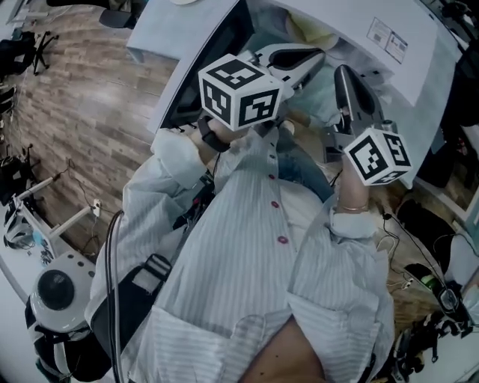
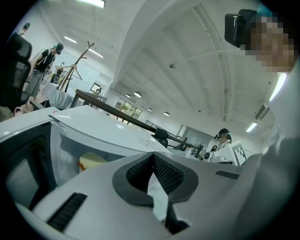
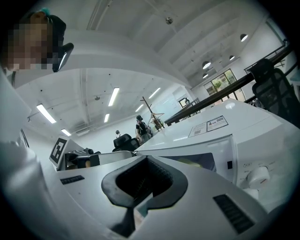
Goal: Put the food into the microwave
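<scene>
Wood floor (image 1: 97,112) beside microwave (image 2: 108,126), food (image 2: 91,161) inside

Both gripper views are lit brightly and evenly from above by white ceiling strip lights (image 2: 96,3), several of which are burnt out to pure white. A cool, bluish cast is carried by all three pictures. The head view is rendered dimmer, with the wooden floor (image 1: 82,90) darkened and the frame's edges dulled. Only soft, faint shadows are thrown. Strong fisheye distortion is seen in the gripper views: the straight edges of the microwave (image 3: 225,140) are bowed, and each frame is ringed in black. The left gripper (image 2: 152,157) and right gripper (image 3: 147,159), close to the lens, are rendered soft, while the far room is resolved more sharply.
</scene>
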`<state>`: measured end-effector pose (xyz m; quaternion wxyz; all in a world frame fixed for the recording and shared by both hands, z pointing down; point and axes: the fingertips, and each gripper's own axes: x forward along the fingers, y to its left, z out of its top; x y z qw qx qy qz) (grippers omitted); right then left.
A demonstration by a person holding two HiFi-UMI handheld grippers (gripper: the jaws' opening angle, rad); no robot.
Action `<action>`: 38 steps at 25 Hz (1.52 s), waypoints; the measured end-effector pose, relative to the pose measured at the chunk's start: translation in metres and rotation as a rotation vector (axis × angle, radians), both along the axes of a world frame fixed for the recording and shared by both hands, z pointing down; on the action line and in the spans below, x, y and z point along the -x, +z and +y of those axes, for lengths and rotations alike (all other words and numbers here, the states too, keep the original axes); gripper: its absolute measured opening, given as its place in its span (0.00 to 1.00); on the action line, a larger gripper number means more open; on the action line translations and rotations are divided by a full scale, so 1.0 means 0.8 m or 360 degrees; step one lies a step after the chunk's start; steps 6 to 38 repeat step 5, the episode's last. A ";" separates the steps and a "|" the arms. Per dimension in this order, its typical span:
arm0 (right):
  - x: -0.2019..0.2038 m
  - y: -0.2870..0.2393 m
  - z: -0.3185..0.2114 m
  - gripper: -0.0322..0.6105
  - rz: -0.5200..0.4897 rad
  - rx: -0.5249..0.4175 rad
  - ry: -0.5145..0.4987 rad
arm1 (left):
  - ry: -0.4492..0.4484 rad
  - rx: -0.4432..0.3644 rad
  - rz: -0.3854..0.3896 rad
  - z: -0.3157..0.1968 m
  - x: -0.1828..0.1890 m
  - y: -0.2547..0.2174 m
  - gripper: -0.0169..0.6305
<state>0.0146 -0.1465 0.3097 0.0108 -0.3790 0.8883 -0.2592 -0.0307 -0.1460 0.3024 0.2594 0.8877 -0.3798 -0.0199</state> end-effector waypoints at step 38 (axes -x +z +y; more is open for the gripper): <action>0.001 0.000 -0.003 0.10 -0.0009 -0.0011 0.0022 | 0.0039 0.0014 -0.0023 -0.003 0.008 0.005 0.04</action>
